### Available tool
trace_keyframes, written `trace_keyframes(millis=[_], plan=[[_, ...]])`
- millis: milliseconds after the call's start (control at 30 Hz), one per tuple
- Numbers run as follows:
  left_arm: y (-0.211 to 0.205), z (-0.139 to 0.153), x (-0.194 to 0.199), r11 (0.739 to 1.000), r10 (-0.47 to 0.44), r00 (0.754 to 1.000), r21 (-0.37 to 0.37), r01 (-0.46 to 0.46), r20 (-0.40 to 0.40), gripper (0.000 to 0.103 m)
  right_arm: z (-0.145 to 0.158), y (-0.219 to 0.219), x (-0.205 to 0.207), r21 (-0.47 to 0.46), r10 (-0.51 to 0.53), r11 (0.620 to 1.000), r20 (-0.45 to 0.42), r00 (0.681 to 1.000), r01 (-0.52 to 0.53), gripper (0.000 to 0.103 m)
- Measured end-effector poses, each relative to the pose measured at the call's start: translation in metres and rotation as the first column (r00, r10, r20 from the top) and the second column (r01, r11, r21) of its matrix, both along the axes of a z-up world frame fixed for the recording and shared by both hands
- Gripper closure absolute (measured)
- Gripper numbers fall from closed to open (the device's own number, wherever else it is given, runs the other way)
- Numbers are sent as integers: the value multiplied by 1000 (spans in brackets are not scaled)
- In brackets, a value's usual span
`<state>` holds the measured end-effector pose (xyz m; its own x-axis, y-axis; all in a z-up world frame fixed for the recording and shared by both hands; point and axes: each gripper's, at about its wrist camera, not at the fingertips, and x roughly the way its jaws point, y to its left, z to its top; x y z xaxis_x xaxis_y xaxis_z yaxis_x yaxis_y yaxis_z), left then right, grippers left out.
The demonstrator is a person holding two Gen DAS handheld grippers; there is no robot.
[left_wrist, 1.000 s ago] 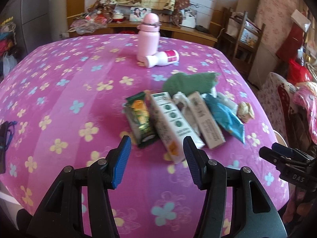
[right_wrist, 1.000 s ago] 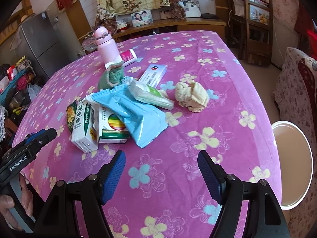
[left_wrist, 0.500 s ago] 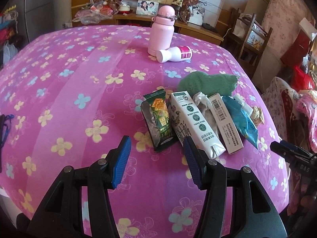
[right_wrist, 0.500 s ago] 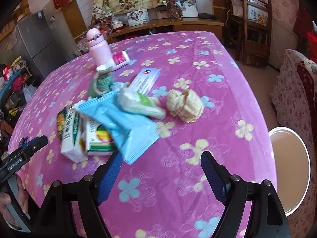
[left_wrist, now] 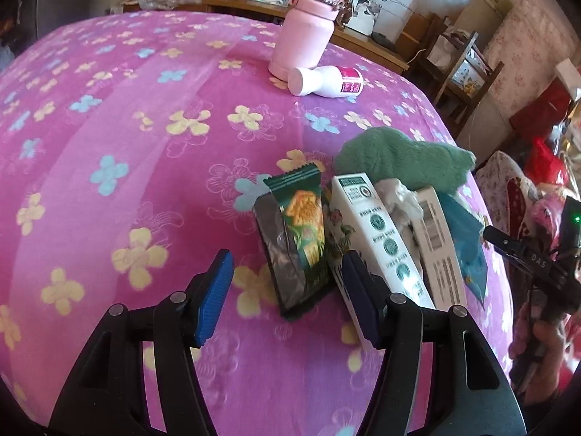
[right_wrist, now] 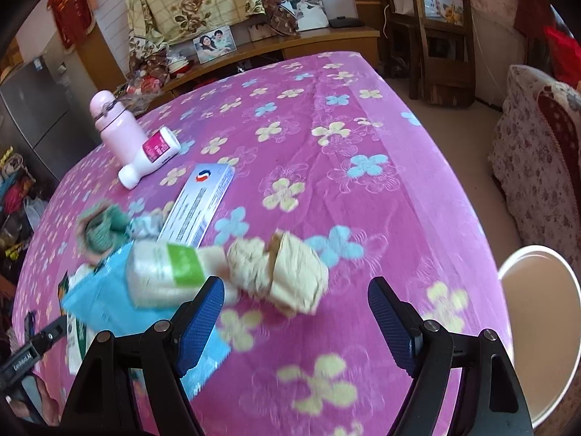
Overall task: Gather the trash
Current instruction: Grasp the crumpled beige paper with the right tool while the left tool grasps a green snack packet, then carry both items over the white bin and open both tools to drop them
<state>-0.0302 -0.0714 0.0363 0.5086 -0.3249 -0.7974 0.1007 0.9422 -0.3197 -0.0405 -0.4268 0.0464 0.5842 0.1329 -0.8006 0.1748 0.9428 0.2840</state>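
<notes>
On the pink flowered tablecloth (left_wrist: 127, 138) lies a heap of trash: a green snack wrapper (left_wrist: 294, 239), a white carton (left_wrist: 377, 239), a second box (left_wrist: 439, 250), crumpled tissue (left_wrist: 399, 196), a blue wrapper (left_wrist: 468, 250) and a green cloth (left_wrist: 403, 156). My left gripper (left_wrist: 287, 283) hovers just short of the snack wrapper; its jaws are opening, and the wrapper's near end lies between them, unpressed. My right gripper (right_wrist: 294, 312) stands open just before a crumpled beige paper ball (right_wrist: 287, 272). Beside the ball are a clear packet with a green label (right_wrist: 163, 272) and the blue wrapper (right_wrist: 105, 305).
A pink bottle (left_wrist: 305, 32) stands at the far side with a small white bottle (left_wrist: 326, 81) lying by it. A long white-blue box (right_wrist: 199, 207) lies flat mid-table. A white round bin (right_wrist: 541, 327) stands on the floor right of the table. Chairs and a sideboard lie beyond.
Both grippers have moved closer to the heap and lower. The left jaws have widened a little, with the snack wrapper now between them. The right gripper has closed in on the paper ball.
</notes>
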Motion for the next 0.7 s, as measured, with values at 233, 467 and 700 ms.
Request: trace_keyframes(millis=[233,467,700], plan=[[-5,-10,12,998,-42,999,-38,41,-23,77,-15,0,16,54,31,998,-2,1000,-31,56],[5,3,-1,999,-29,999,-13,29,12,90,0,1,-3,67,35,997,70,997,-40,70],[13,50,-25,999,-36,994,23,34,104,90,26,2,-41,66,71,995,117,991,-79,70]])
